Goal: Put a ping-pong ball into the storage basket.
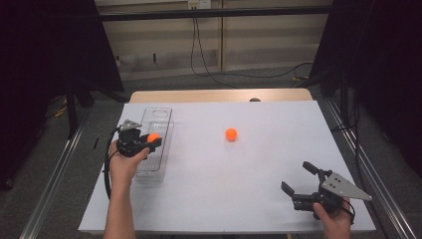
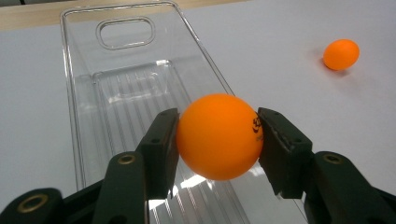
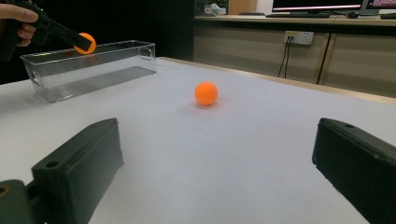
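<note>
White table (image 1: pixel 259 164) — loose orange ball (image 1: pixel 231 134) (unobstructed) beside clear tray (image 1: pixel 158 115)

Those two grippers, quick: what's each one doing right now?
Left gripper: closed on an orange ball, above the clear tray.
Right gripper: open, holding nothing.

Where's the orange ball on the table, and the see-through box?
Loose round orange ball (image 1: pixel 231 134), high view, its middle.
Clear plastic rectangular box (image 1: pixel 158 110), high view, far rim.
</note>
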